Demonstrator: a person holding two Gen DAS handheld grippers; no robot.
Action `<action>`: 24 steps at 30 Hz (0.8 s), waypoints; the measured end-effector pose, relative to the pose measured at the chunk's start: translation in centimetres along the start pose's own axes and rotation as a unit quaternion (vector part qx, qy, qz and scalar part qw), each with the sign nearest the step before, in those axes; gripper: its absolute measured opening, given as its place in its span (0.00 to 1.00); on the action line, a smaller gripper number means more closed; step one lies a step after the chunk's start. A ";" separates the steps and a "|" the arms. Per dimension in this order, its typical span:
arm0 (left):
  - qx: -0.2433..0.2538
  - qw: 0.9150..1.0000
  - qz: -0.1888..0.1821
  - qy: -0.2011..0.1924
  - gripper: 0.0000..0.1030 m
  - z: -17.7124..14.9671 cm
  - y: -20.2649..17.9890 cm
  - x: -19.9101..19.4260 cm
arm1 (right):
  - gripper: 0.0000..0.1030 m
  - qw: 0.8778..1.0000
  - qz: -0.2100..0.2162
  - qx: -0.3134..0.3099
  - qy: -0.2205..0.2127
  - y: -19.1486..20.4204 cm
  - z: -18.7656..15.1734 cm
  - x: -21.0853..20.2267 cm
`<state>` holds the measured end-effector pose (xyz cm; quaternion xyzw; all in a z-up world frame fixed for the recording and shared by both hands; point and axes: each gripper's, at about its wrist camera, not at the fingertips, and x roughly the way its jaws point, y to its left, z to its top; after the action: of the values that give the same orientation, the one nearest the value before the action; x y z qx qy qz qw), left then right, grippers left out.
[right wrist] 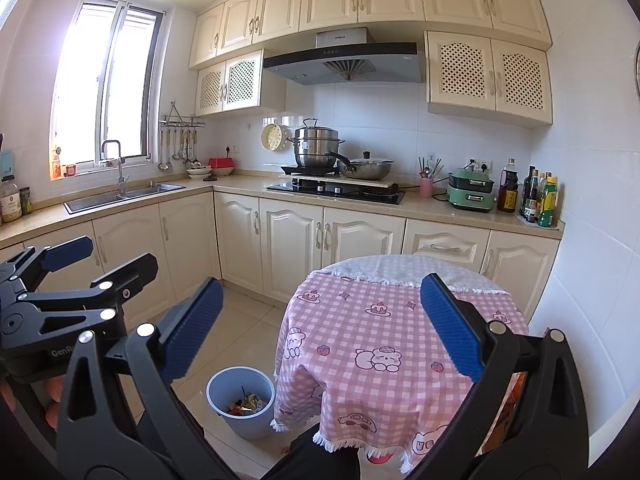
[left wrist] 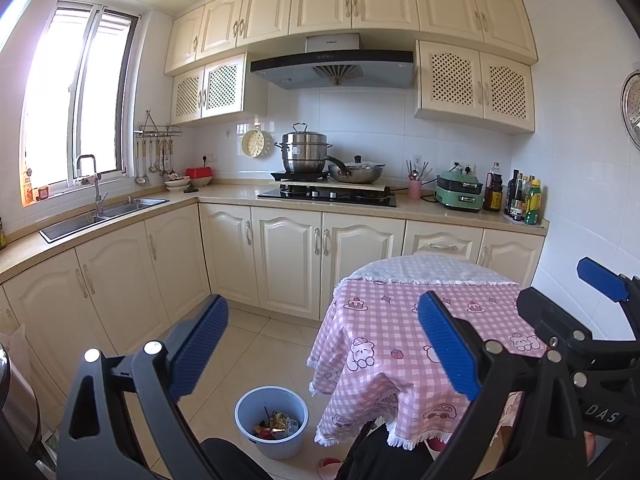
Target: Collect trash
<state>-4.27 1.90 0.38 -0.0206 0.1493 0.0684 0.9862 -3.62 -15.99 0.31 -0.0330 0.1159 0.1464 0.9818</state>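
Left claw: left gripper (left wrist: pixel 322 344) has its two blue pads spread wide, nothing between them, hanging over the floor near the table edge.
Right claw: right gripper (right wrist: pixel 322 326), same deal, jaws wide apart and empty, up above the table.
Trash: sits in one pale blue bin (left wrist: pixel 272 420) on the tile floor, just beside the table's hanging cloth; a small heap of colourful wrappers (left wrist: pixel 276 426) at the bottom, too jumbled to count.
Table: one round table with a pink checked cloth (right wrist: pixel 384 320), cartoon bears printed on it.
Writing: "GenRo…" partly readable on the left gripper's body in the right view, "DAS" on a black part in the left view; hood badge too small to read.
Counts: one steamer pot (left wrist: pixel 304 154), one wok (left wrist: pixel 354 172), one green cooker (left wrist: pixel 460 192), a cluster of bottles (left wrist: pixel 524 200) at the counter's right end.
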 end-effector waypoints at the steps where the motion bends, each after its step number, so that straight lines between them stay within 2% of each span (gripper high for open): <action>1: 0.000 1.000 0.000 0.000 0.91 0.0 0.0 0.0 | 0.94 1.000 0.000 0.000 0.000 0.0 0.0 0.0; 24: 0.002 1.000 -0.001 0.002 0.91 -0.1 0.3 0.2 | 0.94 1.000 0.004 -0.002 0.004 0.0 -0.8 0.2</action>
<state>-4.13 2.27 0.24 -0.0188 0.1513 0.0674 0.9860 -3.58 -16.01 -0.49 -0.0349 0.1195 0.1504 0.9808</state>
